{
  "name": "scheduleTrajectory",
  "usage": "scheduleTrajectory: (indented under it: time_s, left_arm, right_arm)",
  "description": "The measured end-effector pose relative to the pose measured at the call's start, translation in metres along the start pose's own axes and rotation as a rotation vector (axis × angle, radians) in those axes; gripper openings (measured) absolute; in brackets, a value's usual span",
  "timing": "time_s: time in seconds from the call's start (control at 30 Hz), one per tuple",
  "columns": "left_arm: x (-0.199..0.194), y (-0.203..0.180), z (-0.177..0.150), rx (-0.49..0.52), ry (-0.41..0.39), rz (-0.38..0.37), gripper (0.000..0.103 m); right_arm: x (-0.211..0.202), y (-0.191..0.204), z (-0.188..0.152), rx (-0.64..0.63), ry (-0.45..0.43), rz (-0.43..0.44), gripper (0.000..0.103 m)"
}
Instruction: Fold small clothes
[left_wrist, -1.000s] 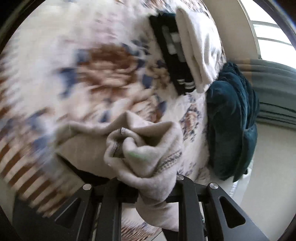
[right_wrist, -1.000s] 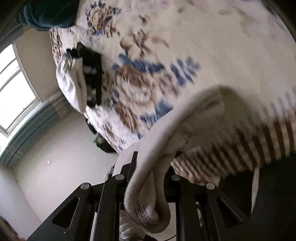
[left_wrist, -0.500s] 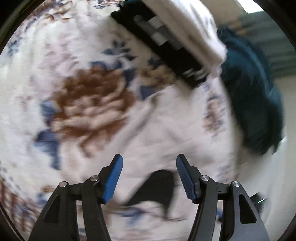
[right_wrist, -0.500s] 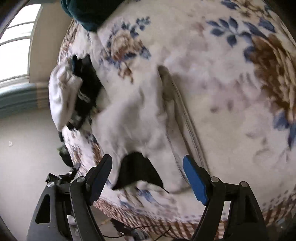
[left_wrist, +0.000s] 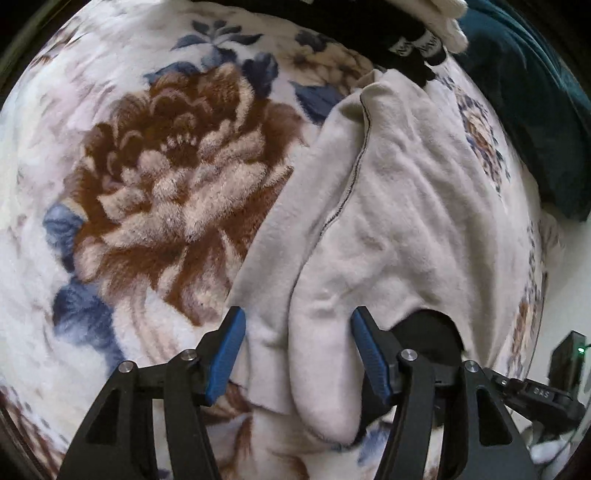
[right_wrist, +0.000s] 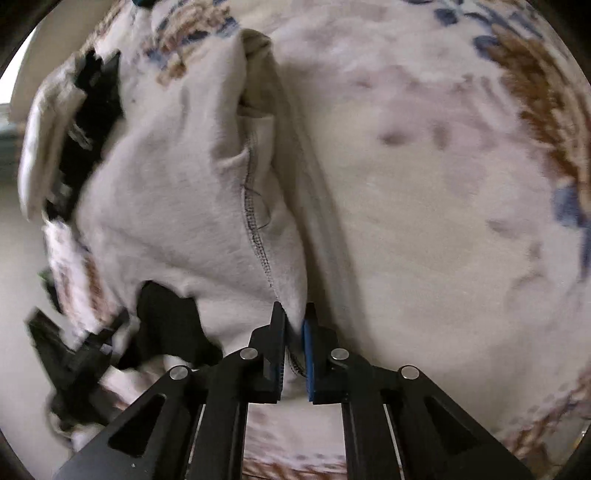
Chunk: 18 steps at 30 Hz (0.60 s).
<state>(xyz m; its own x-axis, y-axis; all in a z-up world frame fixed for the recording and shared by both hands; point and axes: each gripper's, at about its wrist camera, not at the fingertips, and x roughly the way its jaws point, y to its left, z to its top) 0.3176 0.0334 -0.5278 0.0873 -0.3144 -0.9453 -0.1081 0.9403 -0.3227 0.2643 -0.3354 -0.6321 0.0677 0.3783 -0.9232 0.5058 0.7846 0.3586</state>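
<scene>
- Cream garment (left_wrist: 399, 206) lies flat on the floral blanket (left_wrist: 155, 177), ready for folding.
- Right gripper (right_wrist: 294, 343) pinches its hem, probably to lift.
- Left gripper (left_wrist: 297, 354) is spread, straddling the edge.

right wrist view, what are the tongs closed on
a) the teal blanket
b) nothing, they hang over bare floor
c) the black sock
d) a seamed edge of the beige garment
d: in the right wrist view the right tongs pinch the stitched edge of the beige garment lying on the floral blanket.
</scene>
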Motion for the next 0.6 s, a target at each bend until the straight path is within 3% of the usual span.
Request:
scheduleTrajectory:
  time_s: [0.1, 0.13, 0.2, 0.23, 0.3, 0.33, 0.4, 0.47, 0.53, 0.6]
  left_arm:
    - [-0.033, -0.008, 0.018, 0.018, -0.041, -0.049, 0.058]
    - [-0.039, -0.011, 0.024, 0.03, -0.063, -0.048, 0.058]
    - [-0.049, -0.023, 0.051, 0.069, -0.112, -0.077, 0.059]
    - [-0.048, -0.027, 0.066, 0.072, -0.126, -0.084, 0.064]
    - [-0.032, -0.035, 0.096, 0.085, -0.136, -0.087, 0.067]
    - [-0.017, -0.037, 0.109, 0.101, -0.117, -0.049, 0.067]
    - [0.016, -0.033, 0.126, 0.111, -0.077, 0.026, 0.067]
    - [0.038, -0.027, 0.133, 0.1, -0.043, 0.029, 0.069]
    - [0.032, -0.032, 0.128, 0.125, -0.071, 0.037, 0.07]
    - [0.012, -0.048, 0.113, 0.194, -0.103, 0.111, 0.07]
  right_arm:
    - [-0.002, -0.011, 0.0, 0.034, 0.058, 0.06, 0.012]
    - [-0.006, -0.011, 0.003, 0.035, 0.063, 0.08, 0.019]
    - [-0.021, -0.004, 0.013, -0.005, 0.032, 0.087, 0.042]
    - [-0.032, 0.002, 0.019, -0.038, -0.011, 0.075, 0.063]
    - [-0.047, 0.012, 0.033, -0.085, -0.078, 0.094, 0.065]
    - [-0.051, 0.017, 0.043, -0.098, -0.096, 0.102, 0.065]
    - [-0.051, 0.023, 0.062, -0.106, -0.105, 0.091, 0.065]
    - [-0.048, 0.026, 0.08, -0.112, -0.108, 0.084, 0.065]
    - [-0.043, 0.03, 0.096, -0.114, -0.095, 0.055, 0.065]
    - [-0.047, 0.03, 0.103, -0.104, -0.081, 0.054, 0.065]
